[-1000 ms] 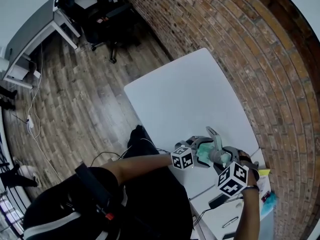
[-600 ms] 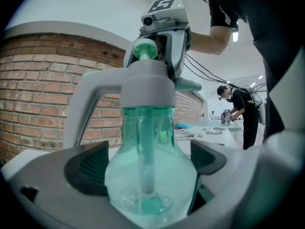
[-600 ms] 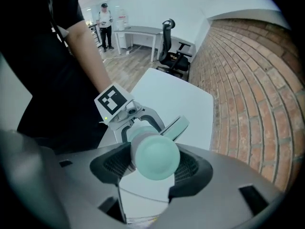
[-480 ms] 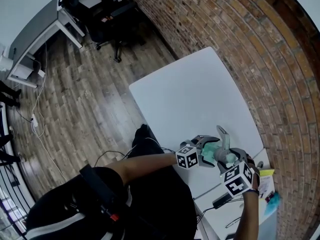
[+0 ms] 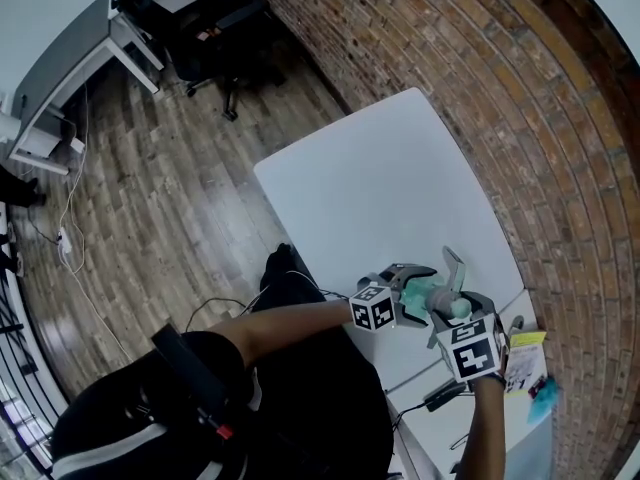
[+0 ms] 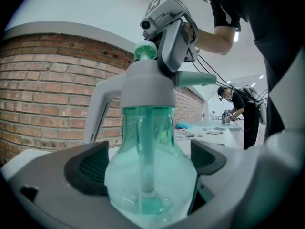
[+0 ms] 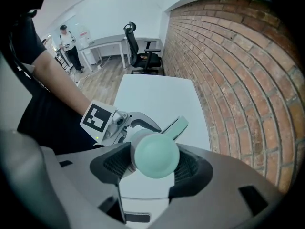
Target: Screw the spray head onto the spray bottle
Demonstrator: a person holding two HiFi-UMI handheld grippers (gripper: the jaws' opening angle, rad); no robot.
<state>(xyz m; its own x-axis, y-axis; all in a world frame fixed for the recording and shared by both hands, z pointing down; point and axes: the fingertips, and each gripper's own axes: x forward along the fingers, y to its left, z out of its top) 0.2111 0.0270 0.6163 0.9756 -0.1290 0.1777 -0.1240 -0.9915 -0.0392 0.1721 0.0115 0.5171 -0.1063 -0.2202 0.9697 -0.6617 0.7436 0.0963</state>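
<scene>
A clear green spray bottle (image 6: 150,175) stands upright between the pads of my left gripper (image 5: 422,290), which is shut on its round body just above the white table (image 5: 370,188). The grey spray head (image 6: 143,87) with a green cap sits on the bottle's neck, and its trigger (image 7: 174,126) points away toward the wall. My right gripper (image 7: 153,163) comes down from above with the spray head (image 7: 155,154) between its jaws. These jaws have just been closing, and both pads now lie against the head's sides.
A brick wall (image 5: 520,118) runs along the table's far side. A second table (image 5: 500,408) at the lower right carries papers, a cable and small items. Black office chairs (image 5: 215,28) and a desk stand on the wooden floor (image 5: 150,188). A person (image 7: 69,44) stands far off.
The right gripper's marker cube has rolled round above the spray head. The left gripper and the bottle have stayed where they were.
</scene>
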